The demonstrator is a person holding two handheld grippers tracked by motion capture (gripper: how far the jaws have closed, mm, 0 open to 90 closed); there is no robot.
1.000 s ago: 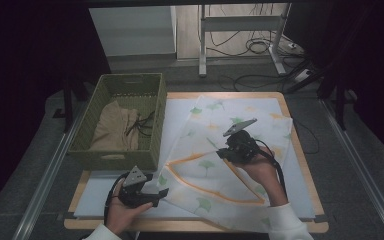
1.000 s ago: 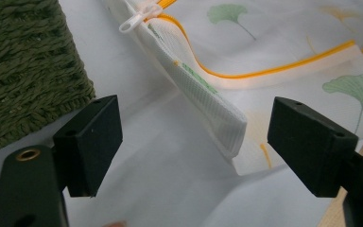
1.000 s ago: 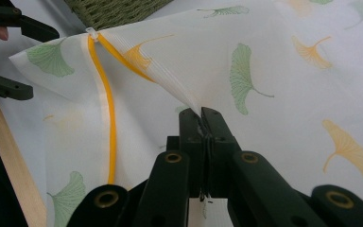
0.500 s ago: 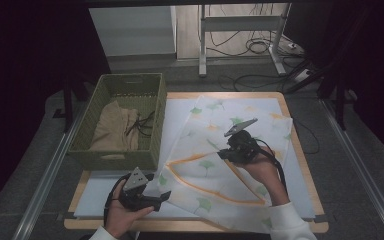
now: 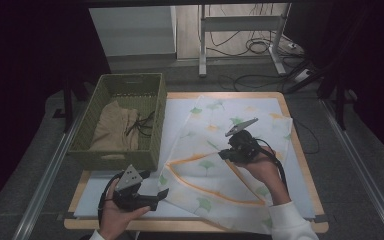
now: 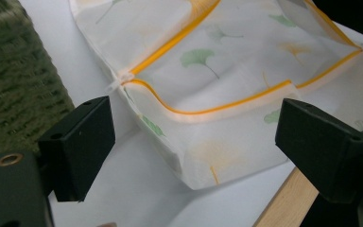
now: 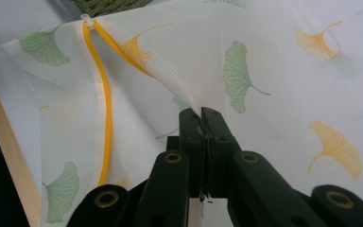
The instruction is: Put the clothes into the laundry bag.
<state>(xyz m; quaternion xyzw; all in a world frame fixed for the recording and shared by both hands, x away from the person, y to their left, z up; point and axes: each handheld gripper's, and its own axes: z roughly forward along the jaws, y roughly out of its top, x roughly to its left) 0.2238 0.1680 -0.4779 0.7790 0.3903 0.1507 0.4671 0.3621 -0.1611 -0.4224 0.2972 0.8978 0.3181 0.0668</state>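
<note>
The mesh bag (image 5: 230, 160), white with ginkgo leaves and an orange zipper (image 6: 227, 106), is lying across the white mat (image 5: 177, 120) on the tabletop (image 5: 300, 150), just beside the green basket (image 5: 122, 155). The right gripper (image 5: 226, 154) is pinching a fold of the bag's upper layer, its jaws clamped tight on the mesh and lifting it into a tent. The left gripper (image 5: 164, 194) is hovering at the bag's near corner; its jaws have just been opening and are standing wide with nothing between them, the zipper end (image 6: 116, 84) lying ahead of them.

The step in hand looks like opening the bag's mouth. To do it well, the right gripper should be keeping the top layer taut and raised, so that the layers are separating. The left should be going in low for the lower edge or the zipper pull, taking one layer alone, and pulling away from the right so the mouth is spreading toward the basket, where tan cloth (image 5: 112, 127) is waiting.
</note>
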